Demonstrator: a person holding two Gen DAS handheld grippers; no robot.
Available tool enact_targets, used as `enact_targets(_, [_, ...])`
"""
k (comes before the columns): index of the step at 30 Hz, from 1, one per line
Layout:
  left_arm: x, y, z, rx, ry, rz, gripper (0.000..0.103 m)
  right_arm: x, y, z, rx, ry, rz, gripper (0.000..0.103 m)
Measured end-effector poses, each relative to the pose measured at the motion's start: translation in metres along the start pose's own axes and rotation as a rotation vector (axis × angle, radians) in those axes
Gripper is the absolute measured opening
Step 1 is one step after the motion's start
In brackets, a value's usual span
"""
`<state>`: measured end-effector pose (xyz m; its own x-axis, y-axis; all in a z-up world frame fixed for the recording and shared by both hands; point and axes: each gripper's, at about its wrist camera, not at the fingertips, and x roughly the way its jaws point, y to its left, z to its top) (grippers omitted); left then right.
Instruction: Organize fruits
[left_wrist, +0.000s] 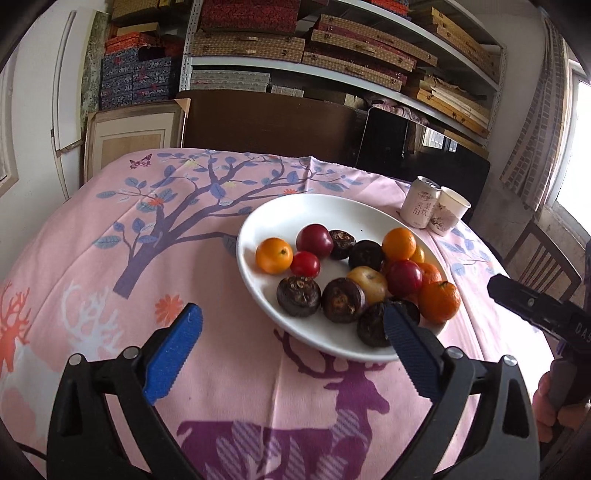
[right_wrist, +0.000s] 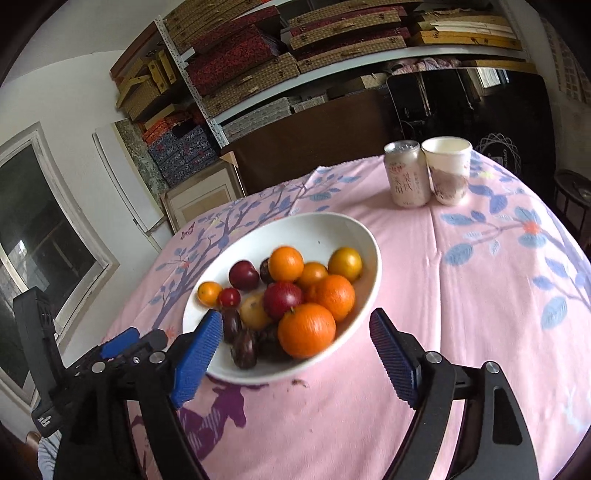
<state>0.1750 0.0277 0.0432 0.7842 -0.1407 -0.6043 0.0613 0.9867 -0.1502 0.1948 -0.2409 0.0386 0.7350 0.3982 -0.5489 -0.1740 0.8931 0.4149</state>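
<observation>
Shelves (left_wrist: 332, 48) full of flat boxes line the wall behind a table (left_wrist: 221, 387) with a pink cloth that shows trees and deer. A white bowl (right_wrist: 317, 229) sits on the cloth and holds all the fruits: oranges, red plums, small yellow ones and dark brown round ones. The left hand-held gripper (left_wrist: 293, 332) is spread wide with nothing between its blue fingers (left_wrist: 173, 354). The bowl is just ahead of it, a bit to its right, and its right finger covers part of one dark fruit (left_wrist: 373, 326) at the near rim. The right hand-held gripper (right_wrist: 295, 341) is spread wide too and holds nothing. A big orange (right_wrist: 306, 330) lies right in front of it, in the near part of the bowl. Far ahead of both, a can (right_wrist: 406, 173) and a paper cup (right_wrist: 448, 170) stand touching each other.
</observation>
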Motion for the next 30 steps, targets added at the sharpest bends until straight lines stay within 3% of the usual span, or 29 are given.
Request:
enact_targets(4, [-0.020, -0.017, -0.028, 0.068, -0.030, 0.084, 0.098, -0.021, -0.003, -0.034, 0.016, 0.002, -0.026, 0.084])
enact_targets(7, [-0.030, -0.035, -0.046, 0.160, -0.040, 0.153, 0.098, -0.042, 0.004, -0.052, -0.028, -0.050, -0.068, 0.094])
enact_targets(11, [-0.048, -0.050, -0.059, 0.234, -0.094, 0.205, 0.098, -0.061, 0.013, -0.066, -0.100, -0.117, -0.129, 0.099])
enact_targets(16, [-0.056, -0.050, -0.059, 0.229, -0.123, 0.206, 0.098, -0.062, 0.020, -0.065, -0.140, -0.140, -0.158, 0.099])
enact_targets(26, [-0.055, -0.046, -0.054, 0.204, -0.102, 0.188, 0.098, -0.058, 0.030, -0.066, -0.200, -0.132, -0.215, 0.099])
enact_targets(30, [-0.055, -0.041, -0.052, 0.176, -0.101, 0.250, 0.098, -0.059, 0.032, -0.066, -0.213, -0.139, -0.226, 0.099])
